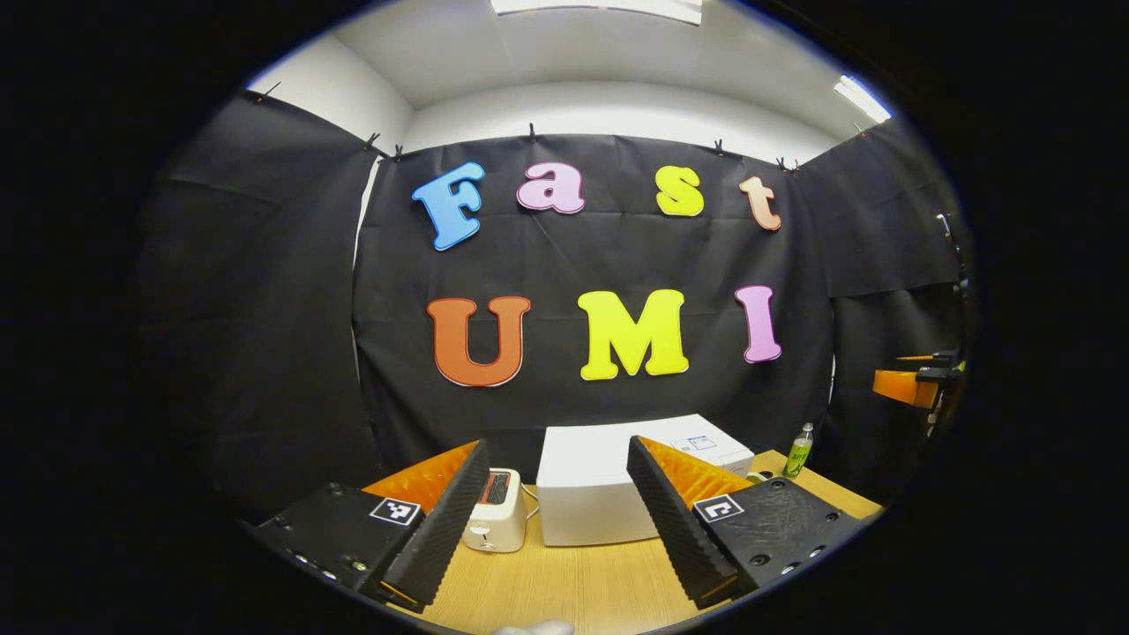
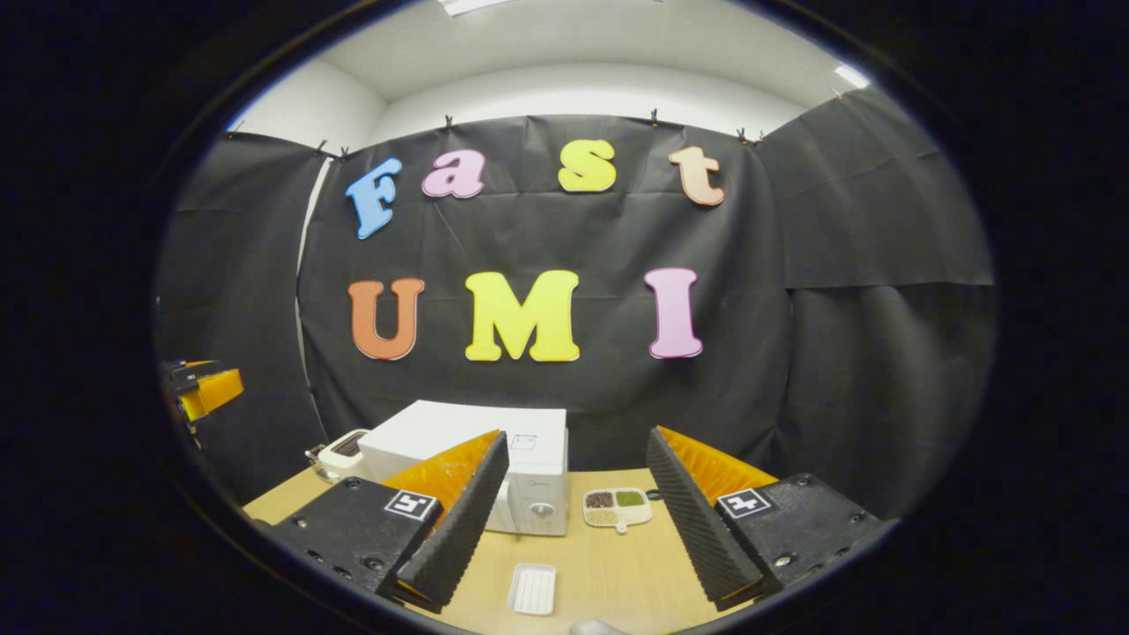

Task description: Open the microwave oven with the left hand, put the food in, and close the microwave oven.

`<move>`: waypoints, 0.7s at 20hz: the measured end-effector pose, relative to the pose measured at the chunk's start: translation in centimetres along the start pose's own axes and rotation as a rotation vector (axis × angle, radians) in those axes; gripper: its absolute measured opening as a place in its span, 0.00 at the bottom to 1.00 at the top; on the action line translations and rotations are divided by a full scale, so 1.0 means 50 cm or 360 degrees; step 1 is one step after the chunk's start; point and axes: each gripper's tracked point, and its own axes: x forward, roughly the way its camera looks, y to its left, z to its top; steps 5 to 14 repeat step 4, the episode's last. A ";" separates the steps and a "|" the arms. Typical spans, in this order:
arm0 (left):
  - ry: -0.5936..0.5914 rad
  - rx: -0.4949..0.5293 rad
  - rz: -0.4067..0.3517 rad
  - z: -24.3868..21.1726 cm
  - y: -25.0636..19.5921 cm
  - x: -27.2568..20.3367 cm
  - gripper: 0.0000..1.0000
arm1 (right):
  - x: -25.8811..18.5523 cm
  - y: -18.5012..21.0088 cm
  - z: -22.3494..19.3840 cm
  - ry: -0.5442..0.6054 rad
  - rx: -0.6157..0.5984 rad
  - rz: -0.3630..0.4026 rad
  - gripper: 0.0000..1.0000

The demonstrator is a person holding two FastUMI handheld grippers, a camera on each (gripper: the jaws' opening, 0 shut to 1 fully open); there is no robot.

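you're at the very start: the microwave oven [image 2: 494, 467] sits on the desk [image 2: 609, 564] with its door closed, and neither gripper touches anything. your left gripper [image 1: 556, 520] hangs released, its jaws spread wide and empty, held back from the microwave with a white toaster [image 1: 497, 511] just to its left. your right gripper [image 2: 573, 529] is likewise spread open and empty. the food looks to be the divided tray [image 2: 617, 507] holding dark, green and pale portions, lying on the desk just to the right of the microwave; a white ridged tray [image 2: 533, 589] lies nearer to you. next, you'll need to bring the left gripper forward to the microwave's door edge and pull it open, judging by the task. a green bottle [image 1: 799, 451] stands at the desk's far right. there's a small label on the microwave's top and a mark on its control panel, both too small to read.
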 end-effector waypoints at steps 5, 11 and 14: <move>-0.0020 0.0001 -0.0009 0.006 -0.003 -0.001 0.89 | 0.002 0.004 0.003 -0.0012 0.0001 0.0010 1.00; -0.0020 0.0001 -0.0009 0.006 -0.003 -0.001 0.89 | 0.002 0.004 0.003 -0.0012 0.0001 0.0010 1.00; -0.0020 0.0001 -0.0009 0.006 -0.003 -0.001 0.89 | 0.002 0.004 0.003 -0.0012 0.0001 0.0010 1.00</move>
